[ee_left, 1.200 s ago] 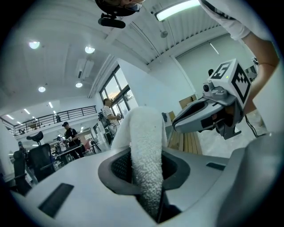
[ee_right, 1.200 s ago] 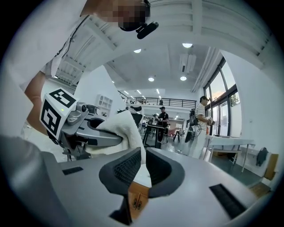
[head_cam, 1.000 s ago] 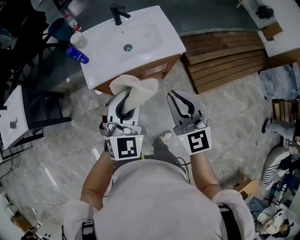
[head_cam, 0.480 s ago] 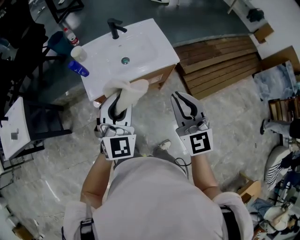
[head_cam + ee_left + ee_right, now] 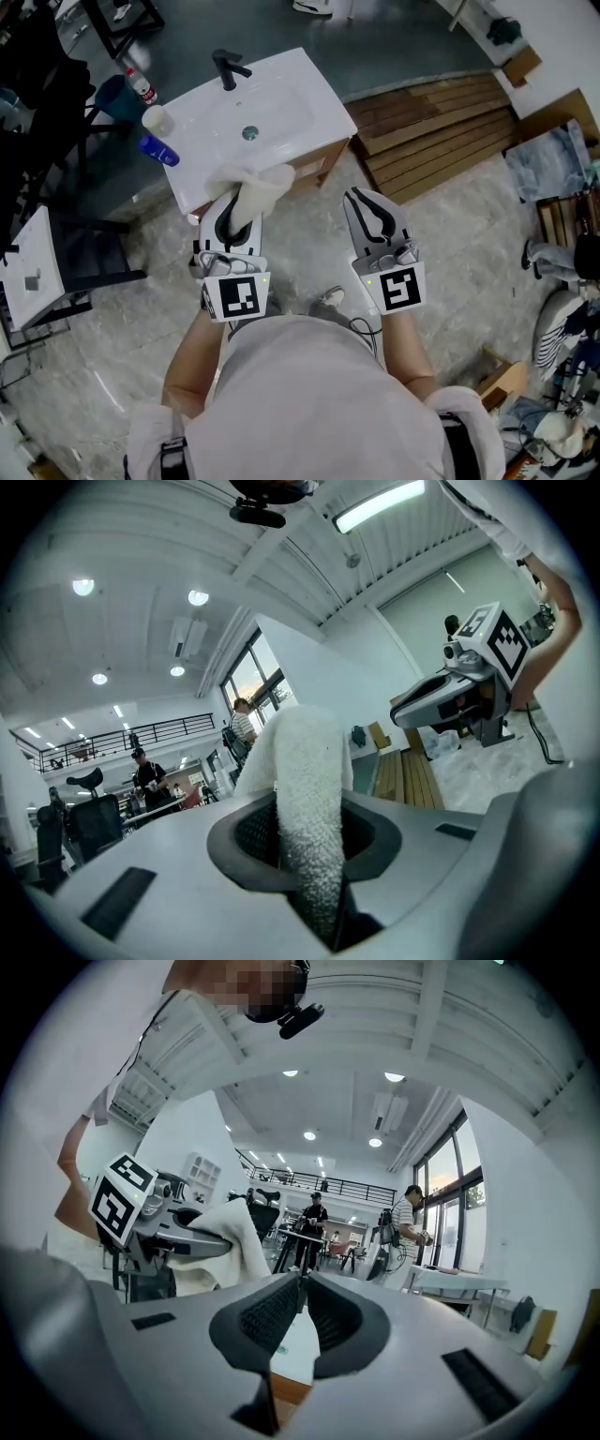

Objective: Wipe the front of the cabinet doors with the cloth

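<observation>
As the left gripper (image 5: 240,208) clamps its jaws on the white cloth (image 5: 251,183), the cloth bunches at the upper front edge of the wooden cabinet (image 5: 316,166). The right gripper (image 5: 364,199) hangs in front of the cabinet, off its right corner, jaws together and empty.

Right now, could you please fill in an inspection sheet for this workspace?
Surface: cabinet front, wood, mostly hidden under the white sink top.
Job's things: white cloth, clamped in the left gripper at the cabinet's front edge; contact unclear.
Clutter: cup and blue bottle by the sink's left edge; wooden slats on the floor.
Grippers: left shut on cloth; right gripper shut, empty.
Cables: thin cable below the right gripper.
Surroundings: black chair at left; people beyond.
</observation>
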The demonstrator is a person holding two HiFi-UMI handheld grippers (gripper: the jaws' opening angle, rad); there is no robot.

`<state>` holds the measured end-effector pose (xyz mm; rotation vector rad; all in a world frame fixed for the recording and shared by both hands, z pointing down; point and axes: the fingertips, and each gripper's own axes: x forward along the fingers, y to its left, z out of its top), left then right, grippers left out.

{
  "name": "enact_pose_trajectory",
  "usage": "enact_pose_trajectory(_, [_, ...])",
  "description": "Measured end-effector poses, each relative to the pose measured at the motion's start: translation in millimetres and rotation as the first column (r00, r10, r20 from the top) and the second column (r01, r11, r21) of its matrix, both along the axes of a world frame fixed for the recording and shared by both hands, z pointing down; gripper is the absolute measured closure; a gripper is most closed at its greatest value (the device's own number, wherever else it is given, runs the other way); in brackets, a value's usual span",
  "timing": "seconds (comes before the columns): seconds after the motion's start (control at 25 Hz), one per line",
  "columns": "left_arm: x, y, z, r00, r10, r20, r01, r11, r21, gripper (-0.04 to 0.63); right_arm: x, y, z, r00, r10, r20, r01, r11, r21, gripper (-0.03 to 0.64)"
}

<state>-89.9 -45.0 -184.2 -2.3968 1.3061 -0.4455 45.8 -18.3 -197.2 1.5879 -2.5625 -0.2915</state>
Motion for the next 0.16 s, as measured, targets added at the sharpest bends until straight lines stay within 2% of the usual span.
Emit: enact_pose_trajectory(0.16, [1.6,0.5,0.6,1.0,-0.003,-0.005,0.002,1.0,-0.009,0.503,3.7,0.0,1.5,1.0,0.008,0.003,-0.008,1.0,-0.01,0.558])
